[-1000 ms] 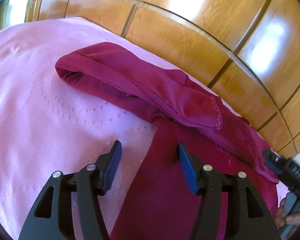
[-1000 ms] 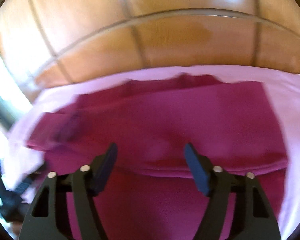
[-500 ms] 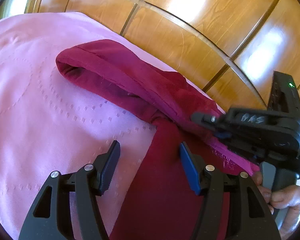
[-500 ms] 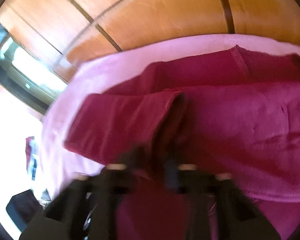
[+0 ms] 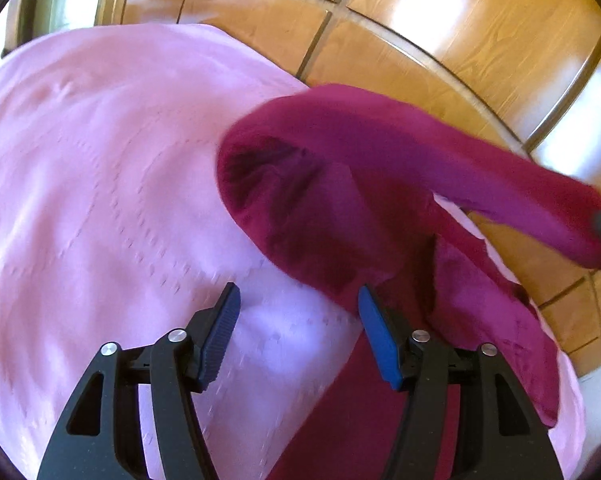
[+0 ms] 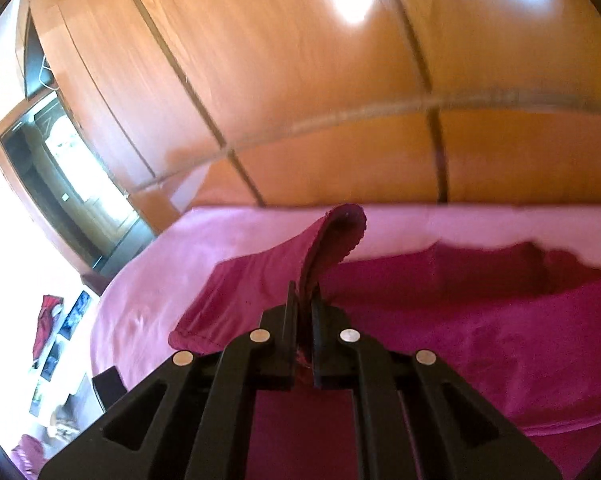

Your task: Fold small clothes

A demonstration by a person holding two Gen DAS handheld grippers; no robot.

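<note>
Right black two-finger gripper (image 6: 304, 304) clamped on a hemmed edge of the dark magenta soft fabric garment (image 6: 480, 320), strip of cloth raised above the pink embossed bedspread (image 6: 220, 232). Left black gripper with blue pads (image 5: 298, 316) spread wide, gripping nothing, low over bare spread. Garment bunched far right, near the glossy wooden panelled wardrobe (image 5: 440, 40). Open pink room left.

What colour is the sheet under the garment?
Pale pink sheet with a faint stitched pattern, clearest in the left wrist view.
</note>
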